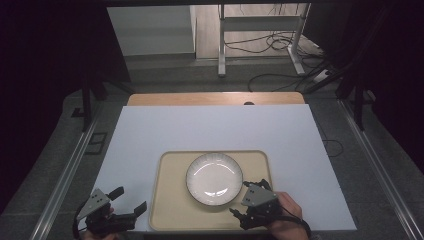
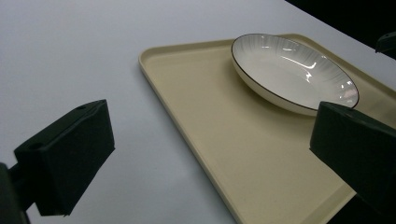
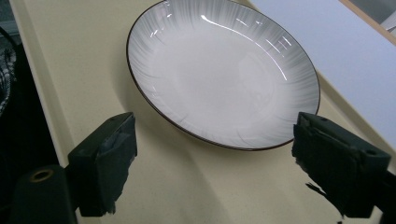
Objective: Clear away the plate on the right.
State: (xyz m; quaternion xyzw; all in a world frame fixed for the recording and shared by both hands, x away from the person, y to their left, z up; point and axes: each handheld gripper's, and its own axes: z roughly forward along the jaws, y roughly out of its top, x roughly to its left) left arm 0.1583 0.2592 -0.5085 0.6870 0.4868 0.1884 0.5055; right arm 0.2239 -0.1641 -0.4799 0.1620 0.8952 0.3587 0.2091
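Glazed plate [image 3: 224, 74] sits loose on tray [image 1: 172, 210]; both grippers' fingers [image 3: 105, 163] released, so a rim grab may skid it.

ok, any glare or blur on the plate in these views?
High view: plate shows a faint curved highlight, room edges dark. Left gripper view: bright streaks on the plate's far rim, near fingers soft. Right gripper view: thin glare lines across the plate, fingers slightly blurred, soft shadow on the tray.
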